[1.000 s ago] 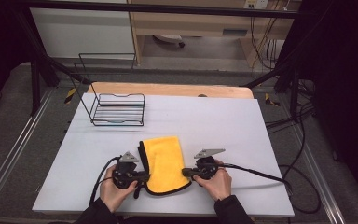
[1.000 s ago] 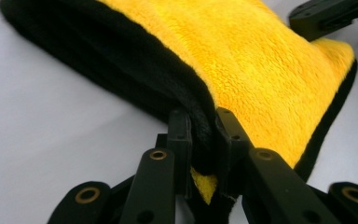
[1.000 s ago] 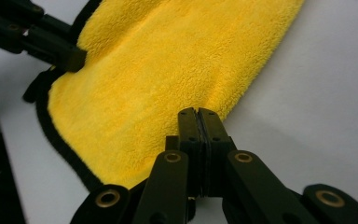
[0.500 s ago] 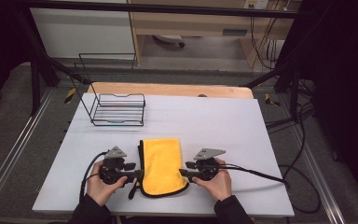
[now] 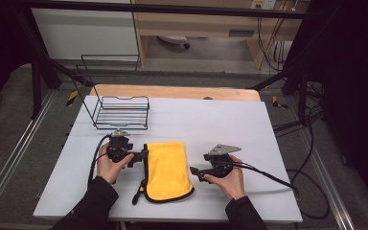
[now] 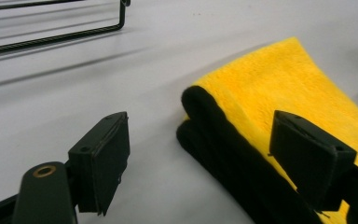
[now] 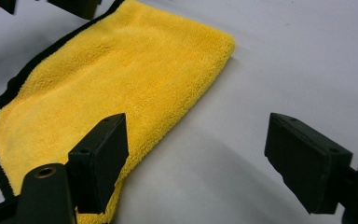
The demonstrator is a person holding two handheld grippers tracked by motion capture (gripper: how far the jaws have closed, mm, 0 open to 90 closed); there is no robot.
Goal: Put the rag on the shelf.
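black wire rack (image 6: 51,28) cut off by top and left edges in left gripper view, folded yellow microfibre cloth with black trim (image 7: 116,79) cut at left edge in right gripper view, its underside hidden, person's forearms cropped at bottom of high view

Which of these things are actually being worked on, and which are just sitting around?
In the job:
- yellow cloth, folded on the table
- left claw and right claw, both open beside it, their jaws having just been opening

Lying about:
- wire basket, far left
- white table
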